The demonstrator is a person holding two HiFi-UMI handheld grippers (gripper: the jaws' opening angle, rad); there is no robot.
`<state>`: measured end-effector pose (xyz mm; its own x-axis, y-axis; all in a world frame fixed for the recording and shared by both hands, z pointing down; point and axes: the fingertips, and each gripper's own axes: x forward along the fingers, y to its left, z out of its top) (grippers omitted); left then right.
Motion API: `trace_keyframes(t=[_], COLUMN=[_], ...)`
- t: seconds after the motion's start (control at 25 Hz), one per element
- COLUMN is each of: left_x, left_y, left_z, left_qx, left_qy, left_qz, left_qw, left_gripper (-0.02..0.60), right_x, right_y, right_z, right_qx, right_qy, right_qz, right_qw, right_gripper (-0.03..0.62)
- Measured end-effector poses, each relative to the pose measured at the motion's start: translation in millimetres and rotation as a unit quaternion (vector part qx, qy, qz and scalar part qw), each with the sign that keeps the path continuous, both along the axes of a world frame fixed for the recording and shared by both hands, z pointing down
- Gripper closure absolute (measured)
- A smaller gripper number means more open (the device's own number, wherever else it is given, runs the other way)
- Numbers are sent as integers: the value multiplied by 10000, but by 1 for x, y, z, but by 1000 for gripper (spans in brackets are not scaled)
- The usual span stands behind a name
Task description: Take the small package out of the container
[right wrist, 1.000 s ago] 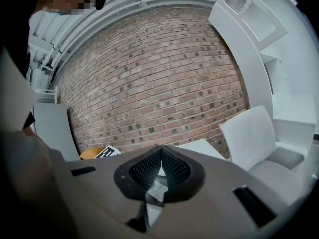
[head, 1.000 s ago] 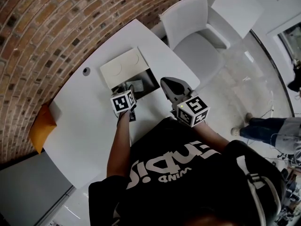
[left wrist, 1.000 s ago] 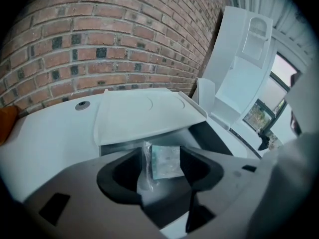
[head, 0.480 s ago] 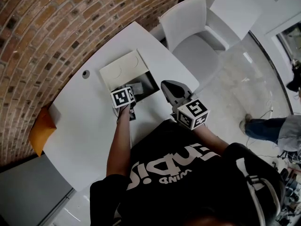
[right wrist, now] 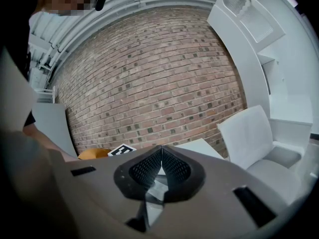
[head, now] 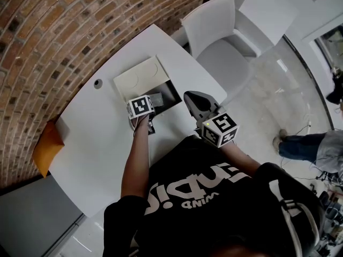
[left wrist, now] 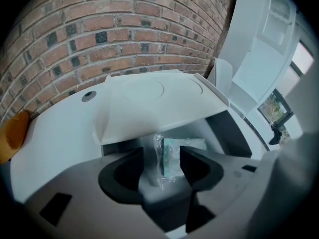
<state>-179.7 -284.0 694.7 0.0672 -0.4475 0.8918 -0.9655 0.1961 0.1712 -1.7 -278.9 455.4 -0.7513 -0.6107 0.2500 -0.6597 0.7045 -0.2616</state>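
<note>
The container (head: 170, 91) is a dark box on the white table (head: 102, 138), with its cream lid (head: 140, 77) standing open. In the left gripper view the lid (left wrist: 159, 101) overhangs a small package (left wrist: 168, 156), clear plastic round something pale green, inside the box. My left gripper (left wrist: 162, 156) is open, its jaws on either side of the package; the right jaw is close against it, the left jaw apart. In the head view the left gripper (head: 150, 99) reaches into the box mouth. My right gripper (right wrist: 160, 152) is shut on nothing, held over the table's near edge (head: 197, 103).
A white chair (head: 225, 36) stands beyond the table's right end. An orange object (head: 47, 145) lies at the table's left edge. A round grommet (head: 98, 81) sits near the brick wall (head: 64, 31). A bystander's legs (head: 300, 146) are on the floor, far right.
My left gripper has moved a little forward into the container mouth. The right gripper has hardly moved.
</note>
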Motion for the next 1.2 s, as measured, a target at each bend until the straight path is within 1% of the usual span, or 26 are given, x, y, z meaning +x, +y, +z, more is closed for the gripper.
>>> trace_keyframes(t=[0.16, 0.44, 0.72, 0.8, 0.92, 1.04, 1.2], left_x=[6, 9, 12, 10, 7, 7, 6], left_y=[2, -1, 2, 3, 7, 7, 8], left_z=[4, 5, 9, 9, 9, 8, 7], left_qx=[-114, -177, -291, -316, -339, -329, -300], left_qy=[-27, -25, -279, -371, -564, -650, -689], left_qz=[168, 255, 504, 540, 642, 740, 773], left_qw=[9998, 9995, 9979, 9973, 9958, 9946, 9942], left_gripper=[356, 356, 360, 386, 463, 485, 540], right_x=[2, 6, 8, 10, 12, 13, 12], right_y=[3, 6, 7, 9, 10, 11, 13], right_z=[1, 1, -2, -1, -1, -1, -1], right_qx=[40, 80, 58, 66, 28, 46, 74], right_qy=[-1, -9, -26, -18, -22, -26, -27], right_qz=[-7, 34, 109, 126, 179, 173, 172], right_qw=[10000, 10000, 9999, 9999, 9998, 9998, 9998], right_gripper=[594, 594, 594, 594, 594, 594, 594])
